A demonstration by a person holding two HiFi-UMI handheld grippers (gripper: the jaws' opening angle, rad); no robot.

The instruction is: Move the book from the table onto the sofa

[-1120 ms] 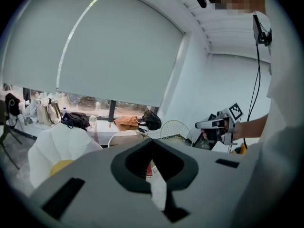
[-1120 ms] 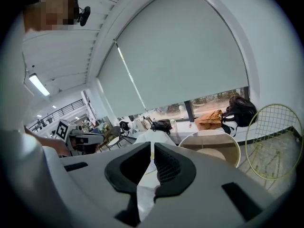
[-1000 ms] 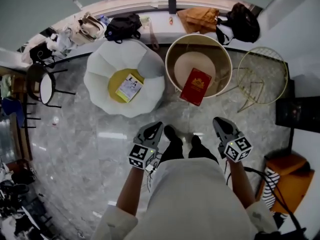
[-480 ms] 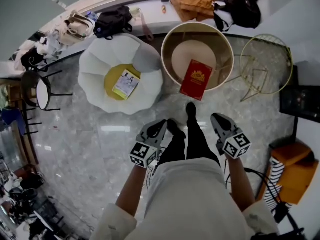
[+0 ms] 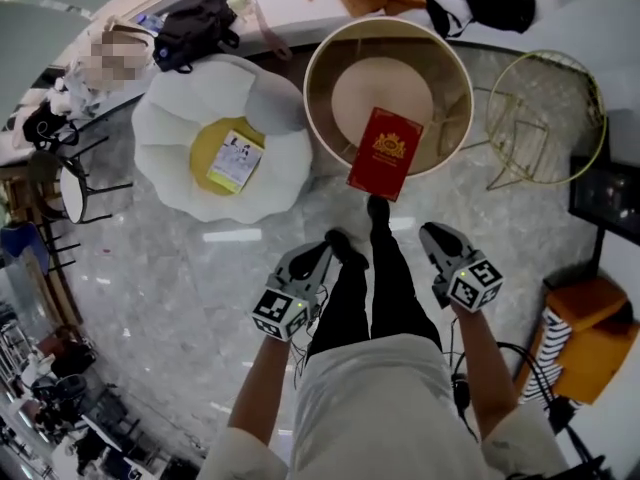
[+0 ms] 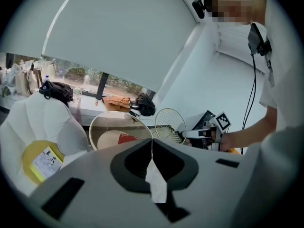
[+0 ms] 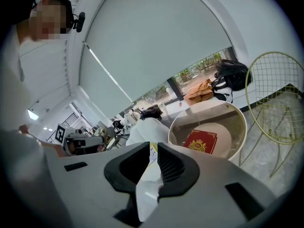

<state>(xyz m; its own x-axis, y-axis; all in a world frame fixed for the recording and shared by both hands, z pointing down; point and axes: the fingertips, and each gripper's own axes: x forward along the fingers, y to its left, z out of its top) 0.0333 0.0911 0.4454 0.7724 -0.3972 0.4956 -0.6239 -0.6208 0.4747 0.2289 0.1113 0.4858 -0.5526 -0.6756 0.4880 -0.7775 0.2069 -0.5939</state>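
Note:
A red book with a gold emblem lies on the round cream table, at its near edge. The white petal-shaped sofa stands left of the table, with a yellow seat cushion and a small booklet on it. My left gripper and right gripper hang at waist height, well short of the table, both shut and empty. In the left gripper view the closed jaws point toward the book. The right gripper likewise faces the book.
A yellow wire side table stands right of the round table. Bags lie on the window ledge behind. An orange box sits at the right, a dark chair at the left. The person's legs stand between the grippers.
The person has stepped toward the table, one foot forward; the table, book and sofa now appear larger and nearer. Both grippers stay shut and empty.

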